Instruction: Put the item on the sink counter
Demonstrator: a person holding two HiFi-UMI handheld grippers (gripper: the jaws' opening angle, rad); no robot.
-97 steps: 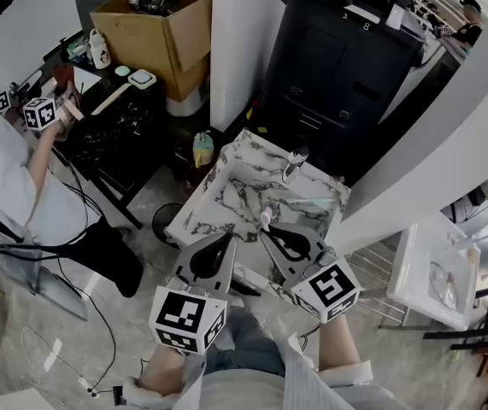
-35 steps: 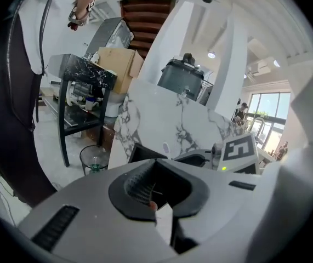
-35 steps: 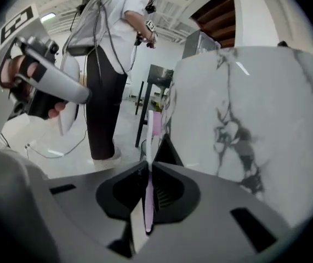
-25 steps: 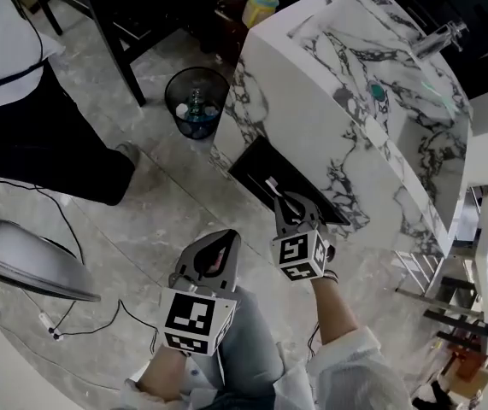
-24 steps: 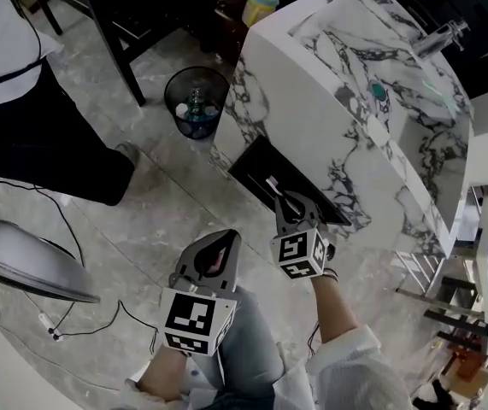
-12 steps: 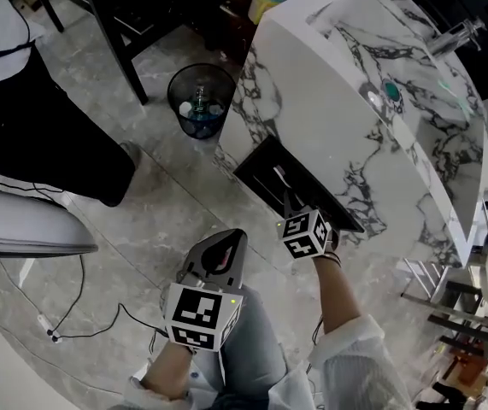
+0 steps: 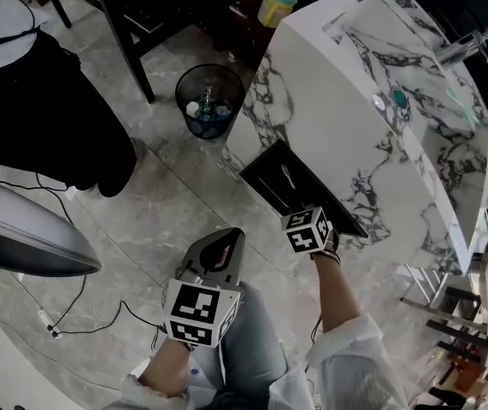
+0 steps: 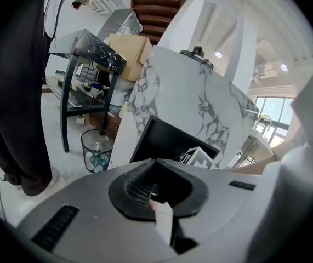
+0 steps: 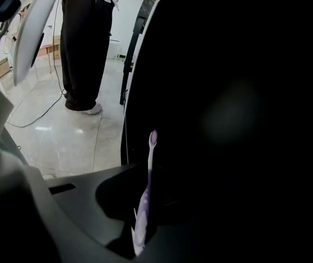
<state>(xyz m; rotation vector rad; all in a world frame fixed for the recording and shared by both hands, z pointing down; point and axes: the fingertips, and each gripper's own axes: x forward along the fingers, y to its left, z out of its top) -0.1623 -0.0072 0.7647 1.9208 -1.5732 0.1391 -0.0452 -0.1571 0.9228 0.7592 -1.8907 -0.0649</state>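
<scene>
The right claw (image 9: pixel 141 229) is clamped on a purple toothbrush (image 9: pixel 147 182), which pokes out ahead of it into the dark cabinet opening (image 7: pixel 265 171) under the marble sink (image 7: pixel 338 101). The left claw (image 8: pixel 159 212), jaws together and empty, hangs near it, back to its left.

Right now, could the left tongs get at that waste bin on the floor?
Probably yes: only bare floor lies between the left tongs and the waste bin, whose top is open, though it might take a lean forward.

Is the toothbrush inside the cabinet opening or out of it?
Inside. The right gripper is shut on the toothbrush, and the brush head shows against the dark opening in the head and right gripper views.
</scene>
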